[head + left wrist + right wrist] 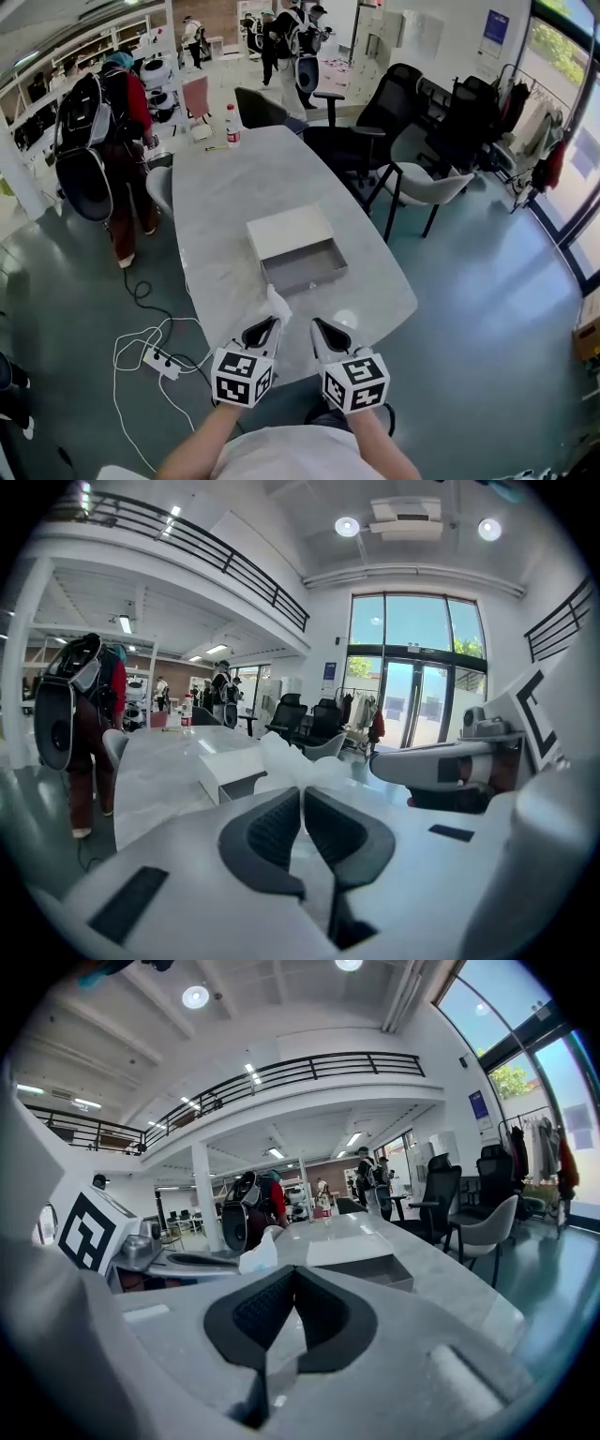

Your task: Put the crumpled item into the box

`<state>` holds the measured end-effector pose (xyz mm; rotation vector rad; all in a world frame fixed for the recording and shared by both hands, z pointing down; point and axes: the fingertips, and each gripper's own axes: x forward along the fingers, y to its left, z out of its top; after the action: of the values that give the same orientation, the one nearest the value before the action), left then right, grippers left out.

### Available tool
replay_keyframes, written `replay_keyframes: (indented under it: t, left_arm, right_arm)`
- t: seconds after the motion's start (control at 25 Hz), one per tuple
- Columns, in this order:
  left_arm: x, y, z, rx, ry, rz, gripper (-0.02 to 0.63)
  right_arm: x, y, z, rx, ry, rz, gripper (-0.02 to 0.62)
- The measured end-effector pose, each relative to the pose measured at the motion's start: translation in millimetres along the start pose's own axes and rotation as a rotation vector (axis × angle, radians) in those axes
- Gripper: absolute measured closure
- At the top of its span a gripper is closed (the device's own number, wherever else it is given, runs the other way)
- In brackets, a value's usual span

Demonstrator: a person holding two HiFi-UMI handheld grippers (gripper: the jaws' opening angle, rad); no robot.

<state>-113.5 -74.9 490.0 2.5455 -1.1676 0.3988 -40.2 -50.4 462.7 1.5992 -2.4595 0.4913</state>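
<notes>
The left tool (266, 328) is clenched on a white crumpled paper (278, 305), which sticks out past its tips. In the left gripper view the two dark pads meet on the wad (286, 761), with only a thin fold pinched between them. The right tool (326, 330) sits just beside it at the lower middle of the frame, shut with nothing in it; its own view shows the pads (292, 1288) pressed together and bare.

The box (305, 266) lies above the tools in the centre of the frame, on the grey worktop (244, 178). Its open tray faces the near edge and its white closed part lies behind.

The grip looks slight, so a quick move could shake the paper loose to land short on the worktop or off its near edge. If the tool travels too far, the wad would probably land on the closed white part instead of in the tray. Being so light, it may also cling to a pad when released, or bounce out over the low wall.
</notes>
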Motion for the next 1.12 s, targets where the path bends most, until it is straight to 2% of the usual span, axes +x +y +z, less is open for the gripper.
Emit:
replay_keyframes:
  t: [0.28, 0.6, 0.92, 1.12]
  left_arm:
    - [51.2, 0.0, 27.2, -0.007, 0.008, 0.101, 0.584]
    - [95.5, 6.4, 38.9, 0.0, 0.053, 0.197, 0.586]
    - [136.2, 15.2, 46.0, 0.148, 0.157, 0.233, 0.584]
    - [159.7, 24.2, 37.7, 0.279, 0.288, 0.221, 0.586]
  right_arm:
    - [29.5, -54.1, 25.3, -0.016, 0.021, 0.108, 0.591]
    - [52.6, -96.4, 41.4, -0.046, 0.047, 0.223, 0.591]
    - [72.0, -127.8, 49.9, -0.069, 0.068, 0.321, 0.591]
    - [80.1, -142.9, 46.1, -0.065, 0.081, 0.358, 0.591]
